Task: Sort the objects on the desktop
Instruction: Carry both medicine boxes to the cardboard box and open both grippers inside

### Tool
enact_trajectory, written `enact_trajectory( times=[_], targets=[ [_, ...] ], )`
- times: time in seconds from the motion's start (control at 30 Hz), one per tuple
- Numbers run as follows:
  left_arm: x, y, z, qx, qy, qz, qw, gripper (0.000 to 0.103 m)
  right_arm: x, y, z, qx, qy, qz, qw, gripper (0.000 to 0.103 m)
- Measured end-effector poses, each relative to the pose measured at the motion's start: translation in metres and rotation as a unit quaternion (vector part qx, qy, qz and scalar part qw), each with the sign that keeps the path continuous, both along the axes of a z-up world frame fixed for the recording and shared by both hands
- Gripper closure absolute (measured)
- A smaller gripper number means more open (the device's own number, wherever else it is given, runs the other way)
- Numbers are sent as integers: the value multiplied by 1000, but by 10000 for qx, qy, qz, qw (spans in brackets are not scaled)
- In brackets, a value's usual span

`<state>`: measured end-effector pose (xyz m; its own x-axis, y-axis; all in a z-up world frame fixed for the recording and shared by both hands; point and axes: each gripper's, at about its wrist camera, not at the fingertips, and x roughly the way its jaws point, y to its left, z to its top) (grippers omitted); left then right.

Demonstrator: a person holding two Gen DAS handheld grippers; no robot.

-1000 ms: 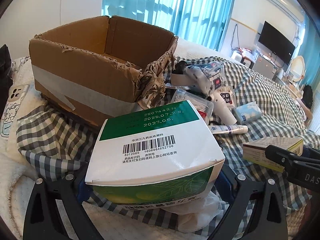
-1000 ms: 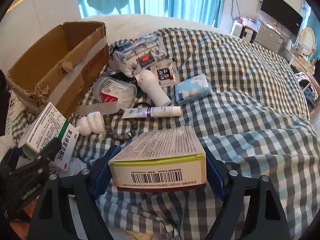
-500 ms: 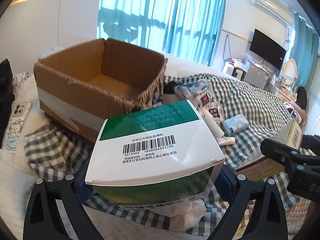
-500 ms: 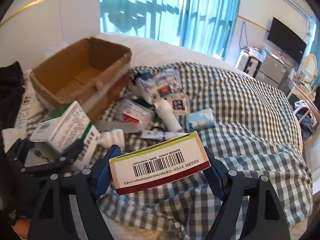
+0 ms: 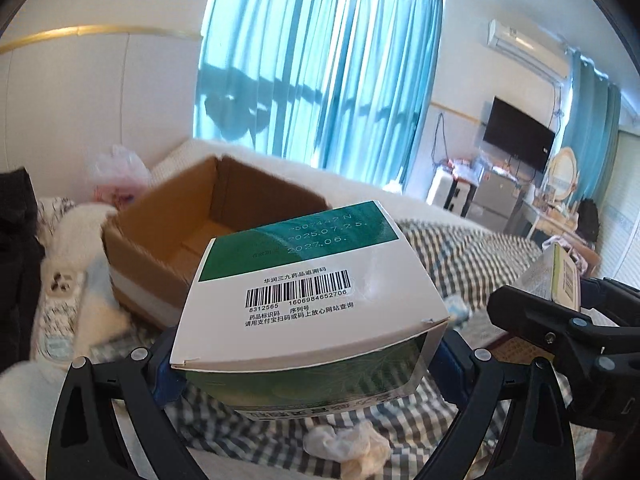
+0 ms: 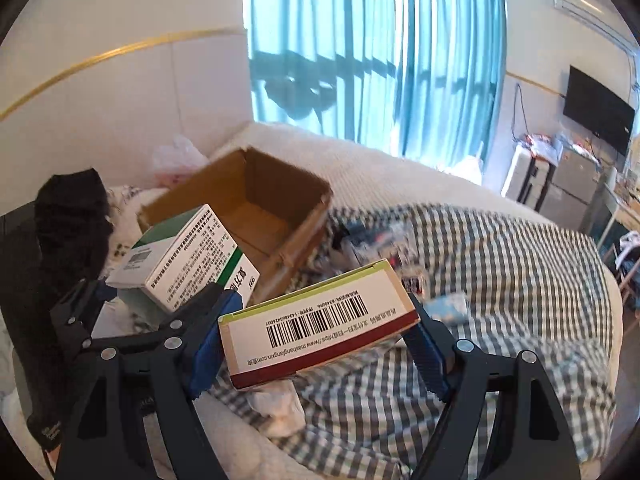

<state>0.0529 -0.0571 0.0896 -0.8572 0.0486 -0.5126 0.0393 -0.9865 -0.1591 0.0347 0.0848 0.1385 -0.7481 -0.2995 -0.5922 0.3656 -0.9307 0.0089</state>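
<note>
A bedroom with teal curtains [image 5: 320, 72] lit from behind, and a bed under a checked cloth [image 5: 460, 256].

Left wrist view: the left gripper [image 5: 308, 364] has its two fingers clamped on the sides of a green-and-white medicine box [image 5: 312, 292], barcode face up, held clear of the bed. At about 10 o'clock from that box sits the open cardboard carton [image 5: 208, 224], its floor bare where it shows. At 3 o'clock the right gripper [image 5: 568, 320] comes in from the edge, carrying a yellow-edged box [image 5: 560, 276]. A crumpled tissue [image 5: 348, 440] lies on the cloth at 6 o'clock.

Right wrist view: the right gripper's [image 6: 320, 340] blue pads press both ends of the yellow-edged box [image 6: 320, 320], tilted with its right end higher, off the cloth. At 10 o'clock is the green-and-white box [image 6: 188, 256] in the left gripper [image 6: 160, 292], just in front of the carton [image 6: 260, 208]. Blurred small items [image 6: 380, 240] lie on the checks at 1 o'clock.
</note>
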Motion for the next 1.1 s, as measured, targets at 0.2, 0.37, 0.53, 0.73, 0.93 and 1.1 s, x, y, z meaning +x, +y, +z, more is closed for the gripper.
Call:
enact_trajectory(
  times=[0.2, 0.37, 0.53, 0.73, 0.93, 1.1],
  targets=[
    [-13, -28, 24, -118, 157, 268, 9994, 4, -12, -16, 35, -305, 240, 205, 9990, 24],
    [-31, -52, 48, -145, 300, 455, 9984, 4, -32, -45, 53, -428, 355, 452, 9974, 24],
    [-54, -86, 60, 80, 179, 643, 9977, 4, -60, -68, 56, -811, 185, 679, 9942, 24],
    [-93, -111, 42, -207, -114, 582, 9980, 4, -93, -85, 28, -1004, -145, 766, 9919, 24],
    [-112, -124, 5, 107, -214, 254, 9994, 4, -131, -92, -17, -1067, -628, 864, 9885, 24],
    [-140, -118, -8, -221, -401, 119, 9989, 4, -171, -99, -38, -1117, -774, 817, 9874, 24]
  ],
)
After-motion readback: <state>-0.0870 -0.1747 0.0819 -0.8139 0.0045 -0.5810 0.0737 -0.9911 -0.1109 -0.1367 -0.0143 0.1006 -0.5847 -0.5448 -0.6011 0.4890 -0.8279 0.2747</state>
